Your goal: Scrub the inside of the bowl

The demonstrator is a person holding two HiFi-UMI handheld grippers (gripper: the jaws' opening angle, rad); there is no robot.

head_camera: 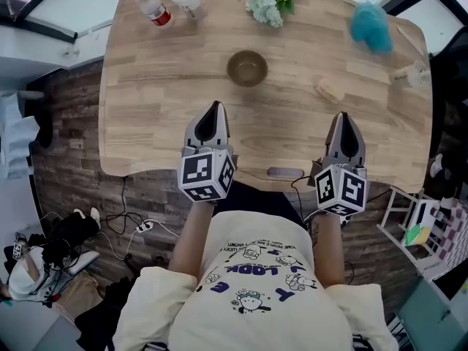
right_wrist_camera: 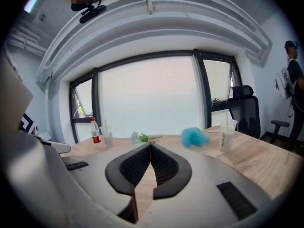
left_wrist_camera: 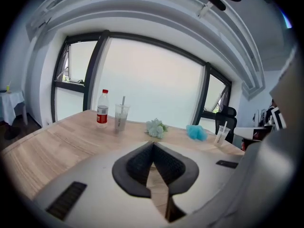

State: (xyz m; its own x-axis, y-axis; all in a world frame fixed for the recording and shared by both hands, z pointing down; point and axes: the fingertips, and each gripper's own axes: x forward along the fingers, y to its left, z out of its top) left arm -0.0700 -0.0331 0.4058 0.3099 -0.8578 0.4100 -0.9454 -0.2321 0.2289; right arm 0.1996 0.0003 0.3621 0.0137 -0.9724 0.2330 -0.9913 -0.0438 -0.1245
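wooden table (head_camera: 146, 115) bears the bowl (head_camera: 247, 68) ahead of the left tool (head_camera: 214, 107).

The head view looks steeply down from over the person's chest (head_camera: 256, 284) onto the table (head_camera: 161, 101), the left gripper (head_camera: 214, 107) and right gripper (head_camera: 343, 117) near at 6 o'clock. Each gripper view rides low, close behind its jaws, facing nearly level across the tabletop to the windows (left_wrist_camera: 152, 84) — all three share the far edge, bottle (head_camera: 152, 6) at 11 o'clock, blue tuft (head_camera: 371, 26) at 1.
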